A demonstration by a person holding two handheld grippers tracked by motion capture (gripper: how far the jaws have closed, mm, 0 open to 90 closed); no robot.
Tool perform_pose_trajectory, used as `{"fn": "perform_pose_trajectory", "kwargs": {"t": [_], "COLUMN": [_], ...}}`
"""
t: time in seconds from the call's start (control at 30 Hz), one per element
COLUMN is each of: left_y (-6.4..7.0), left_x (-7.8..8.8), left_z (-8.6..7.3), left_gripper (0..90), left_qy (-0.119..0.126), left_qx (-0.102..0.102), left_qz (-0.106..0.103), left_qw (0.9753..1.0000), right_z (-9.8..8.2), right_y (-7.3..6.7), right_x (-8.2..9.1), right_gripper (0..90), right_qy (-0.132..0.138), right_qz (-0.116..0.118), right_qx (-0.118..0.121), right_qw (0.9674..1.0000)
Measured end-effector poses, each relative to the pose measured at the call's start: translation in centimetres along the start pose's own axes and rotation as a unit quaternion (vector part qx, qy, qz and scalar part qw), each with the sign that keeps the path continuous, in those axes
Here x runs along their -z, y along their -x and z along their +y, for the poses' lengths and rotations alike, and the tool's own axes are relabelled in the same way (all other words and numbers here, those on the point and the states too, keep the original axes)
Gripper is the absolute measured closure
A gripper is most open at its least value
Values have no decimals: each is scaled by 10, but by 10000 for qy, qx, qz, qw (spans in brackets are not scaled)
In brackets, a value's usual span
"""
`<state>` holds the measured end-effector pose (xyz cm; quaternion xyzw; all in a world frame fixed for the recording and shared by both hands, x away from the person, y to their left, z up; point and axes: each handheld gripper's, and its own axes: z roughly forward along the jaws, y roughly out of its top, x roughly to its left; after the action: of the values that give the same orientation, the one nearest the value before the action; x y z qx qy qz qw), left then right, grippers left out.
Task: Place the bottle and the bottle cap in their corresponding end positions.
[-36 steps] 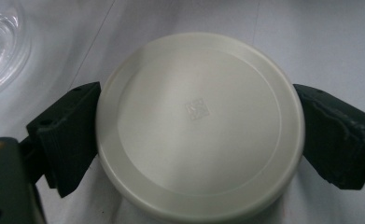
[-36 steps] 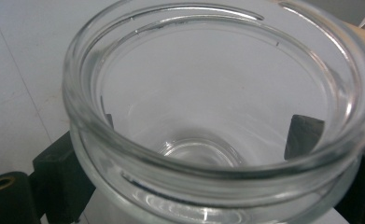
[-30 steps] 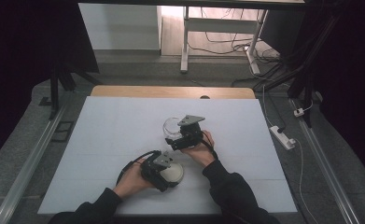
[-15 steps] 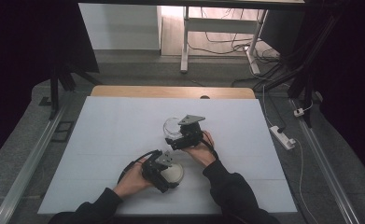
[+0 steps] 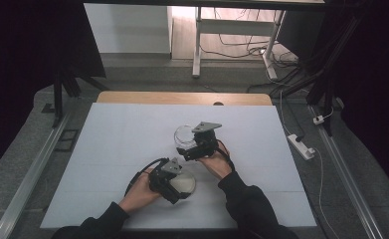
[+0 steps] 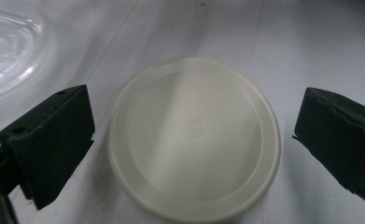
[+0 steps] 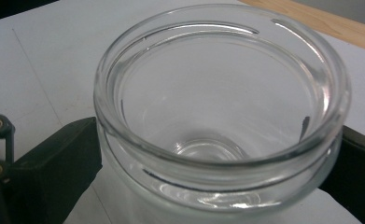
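A: While the right claw pinches the clear glass jar below its rim, where does it stand?
B: Upright, mouth open, mid-surface.
A: Left claw?
B: Spread, a jaw either side of the cream round lid, touching neither. Lid lies flat, nearer the front edge, close beside the jar.

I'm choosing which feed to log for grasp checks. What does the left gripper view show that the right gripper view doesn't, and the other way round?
Left gripper view: a round cream lid lying flat on the white table, with the left gripper open, a gap between each jaw and the lid. Right gripper view: the empty jar's inside, a wooden edge beyond, and the right gripper with jaws against the jar's sides. Both: the clear glass jar, a sliver at the corner in the left gripper view, and the table.
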<state>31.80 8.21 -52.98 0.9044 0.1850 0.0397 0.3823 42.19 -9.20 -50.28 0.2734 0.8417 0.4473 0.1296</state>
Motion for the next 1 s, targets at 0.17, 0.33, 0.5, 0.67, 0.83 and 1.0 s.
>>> {"fn": "perform_pose_trajectory", "kwargs": {"t": [0.17,0.33,0.5,0.67,0.83,1.0], "left_y": [-2,-3,-4,-5,-6,-7], "left_x": [8,15,22,29,36,43], "left_z": [-2,-3,-4,-5,-7,-8], "left_gripper": [0,0,0,0,0,0], "left_qy": [162,279,338,413,443,543], "left_qx": [125,225,292,362,362,391], "left_qz": [-10,-6,32,54,104,111], "left_qw": [9998,9994,9990,9985,9983,9977], "right_z": [0,0,-1,-2,-5,-7], "right_y": [-2,-3,-4,-5,-6,-5], "right_x": [4,9,13,15,20,27], "right_gripper": [0,0,0,0,0,0], "right_qy": [28,57,53,54,15,51], "right_qz": [-55,-82,-92,-88,-66,-61], "right_qx": [39,57,83,57,25,-15], "right_qw": [10000,9999,9999,9999,10000,10000]}}
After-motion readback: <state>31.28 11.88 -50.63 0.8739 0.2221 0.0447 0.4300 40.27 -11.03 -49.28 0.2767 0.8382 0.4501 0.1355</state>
